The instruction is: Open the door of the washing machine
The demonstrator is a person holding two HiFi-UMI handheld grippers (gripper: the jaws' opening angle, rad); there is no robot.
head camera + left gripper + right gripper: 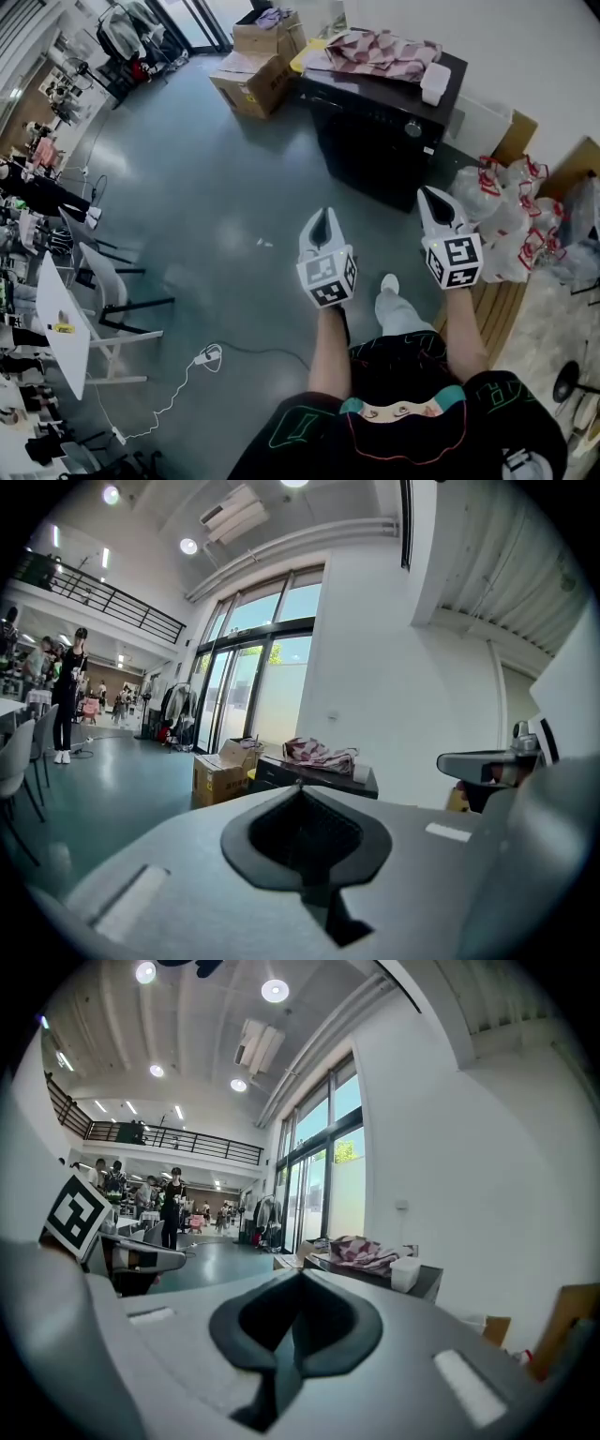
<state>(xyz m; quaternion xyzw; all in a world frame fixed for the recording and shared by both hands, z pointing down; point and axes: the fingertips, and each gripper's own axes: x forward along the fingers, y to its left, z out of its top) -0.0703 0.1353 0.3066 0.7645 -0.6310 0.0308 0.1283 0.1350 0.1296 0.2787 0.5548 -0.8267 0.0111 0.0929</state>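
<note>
around you: a glossy grey-green floor (187, 187), white wall (525, 37), tall windows (323, 1176) ahead, round ceiling lights (275, 990), and a white table (66, 291) with chairs (103, 272) to your left.

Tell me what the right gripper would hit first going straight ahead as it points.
The right gripper would probably meet the black washing machine first; only floor lies between, though depth is unclear.

The smooth grey-green floor (206, 187) is glossy and mirrors the light. The black box-shaped washing machine (375, 150) has a smooth, faintly shiny casing, with soft pink-patterned cloth (380, 49) crumpled on top. The brown cardboard boxes (251, 80) look matt. The left gripper (322, 223) and right gripper (434, 199) have matt pale plastic shells and black ribbed jaws.
</note>
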